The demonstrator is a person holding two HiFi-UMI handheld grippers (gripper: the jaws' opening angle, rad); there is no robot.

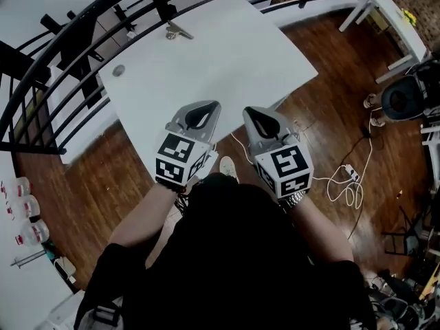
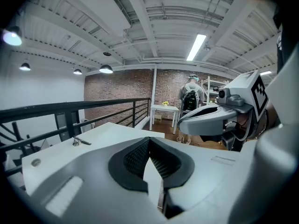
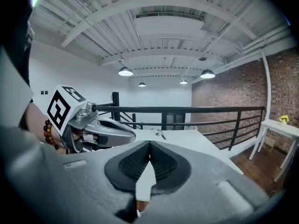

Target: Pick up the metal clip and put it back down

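Observation:
The metal clip point(image 1: 177, 31) lies at the far edge of the white table point(image 1: 227, 53), close to the black railing; it also shows small in the left gripper view point(image 2: 80, 141) and the right gripper view point(image 3: 160, 134). My left gripper point(image 1: 213, 105) and right gripper point(image 1: 249, 111) hover side by side over the table's near corner, well short of the clip. In both gripper views the ribbed pads meet at their tips with nothing between them: left gripper point(image 2: 149, 139), right gripper point(image 3: 149, 144).
A black railing point(image 1: 82, 40) curves round the table's far and left sides. A small grey disc point(image 1: 119, 70) lies on the table's left part. On the wooden floor are white cables point(image 1: 350, 177), a small white table point(image 1: 385, 5) and a dark chair point(image 1: 405, 95).

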